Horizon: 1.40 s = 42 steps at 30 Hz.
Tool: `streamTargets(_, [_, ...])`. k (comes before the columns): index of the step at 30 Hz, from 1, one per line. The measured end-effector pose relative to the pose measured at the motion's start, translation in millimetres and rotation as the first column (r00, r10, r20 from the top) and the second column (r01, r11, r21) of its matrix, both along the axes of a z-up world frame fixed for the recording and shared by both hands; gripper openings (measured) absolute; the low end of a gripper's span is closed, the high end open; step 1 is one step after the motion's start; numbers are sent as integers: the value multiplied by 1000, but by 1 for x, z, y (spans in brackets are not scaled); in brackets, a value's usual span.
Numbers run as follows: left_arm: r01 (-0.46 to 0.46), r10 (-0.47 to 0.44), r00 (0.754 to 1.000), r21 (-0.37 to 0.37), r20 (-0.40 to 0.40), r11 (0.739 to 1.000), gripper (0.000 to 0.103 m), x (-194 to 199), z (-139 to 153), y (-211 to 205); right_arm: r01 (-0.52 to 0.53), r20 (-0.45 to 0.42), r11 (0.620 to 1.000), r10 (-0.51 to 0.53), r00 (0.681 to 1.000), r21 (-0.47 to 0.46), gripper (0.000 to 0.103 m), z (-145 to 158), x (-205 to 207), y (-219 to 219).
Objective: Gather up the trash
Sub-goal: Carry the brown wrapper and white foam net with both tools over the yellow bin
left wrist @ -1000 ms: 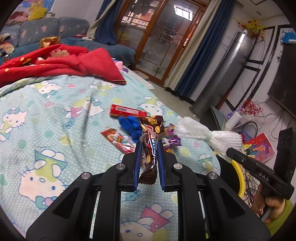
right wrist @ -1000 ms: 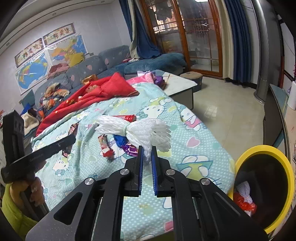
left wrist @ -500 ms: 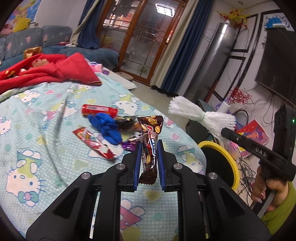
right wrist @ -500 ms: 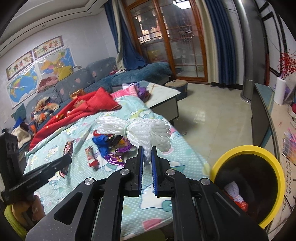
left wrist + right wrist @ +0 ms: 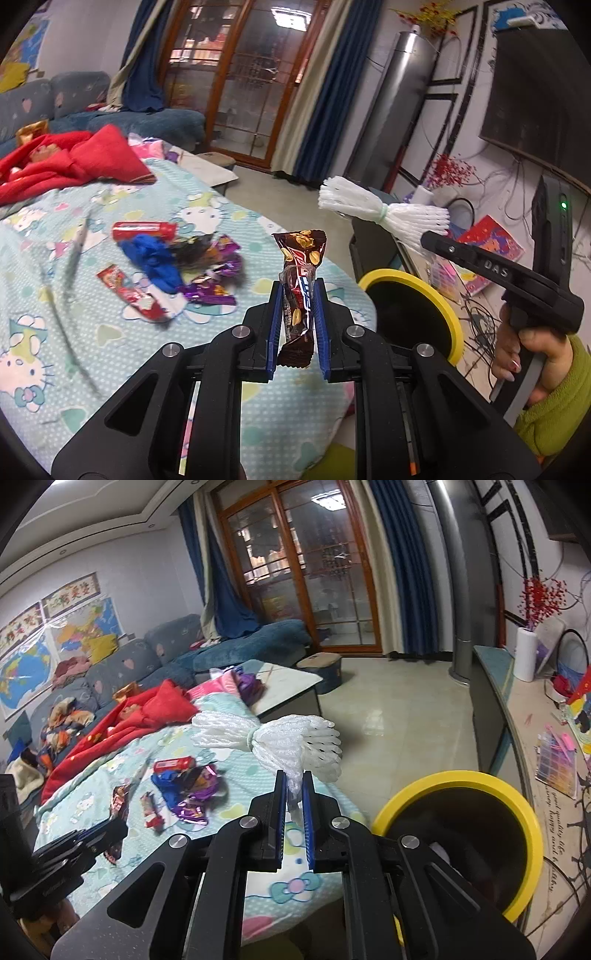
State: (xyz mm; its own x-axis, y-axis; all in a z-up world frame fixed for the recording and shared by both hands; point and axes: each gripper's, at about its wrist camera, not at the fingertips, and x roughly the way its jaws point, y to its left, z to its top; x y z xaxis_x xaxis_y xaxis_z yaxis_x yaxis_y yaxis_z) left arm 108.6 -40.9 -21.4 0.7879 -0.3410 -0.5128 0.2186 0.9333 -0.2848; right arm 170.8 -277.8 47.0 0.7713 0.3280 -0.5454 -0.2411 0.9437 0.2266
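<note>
Yellow-rimmed bin nearer both laden tongs.

Glossy foil wrapper; white foam netting; matt black plastic claw; smooth yellow plastic bin rim; printed cloth bedsheet; glossy tile floor.

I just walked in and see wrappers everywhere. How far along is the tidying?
Partly done. The yellow-rimmed bin already holds a few bits at its bottom. In hand: the left gripper is shut on a brown snack wrapper, and the right gripper is shut on a white foam net, both near the bin. Left on the bedsheet: a red tube, a blue glove, purple wrappers and a red wrapper.
</note>
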Motion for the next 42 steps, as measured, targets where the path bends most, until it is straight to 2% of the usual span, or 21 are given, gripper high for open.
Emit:
streamTargets(15, [114, -116, 993, 76, 25, 991, 11, 8, 2, -54, 124, -21, 992, -123, 992, 38, 9, -10, -3, -51])
streamTargets(21, [163, -169, 985, 115, 47, 980, 11, 10, 4, -78, 163, -28, 986, -162, 986, 43, 9, -14, -6, -73])
streamTargets(32, [244, -254, 967, 167, 36, 955, 11, 20, 1, -116, 242, -58, 969, -240, 969, 38, 9, -27, -9, -112])
streamTargets(42, [325, -331, 944, 172, 3, 930, 11, 28, -7, -150, 299, -115, 954, -295, 949, 28, 9, -49, -9, -145])
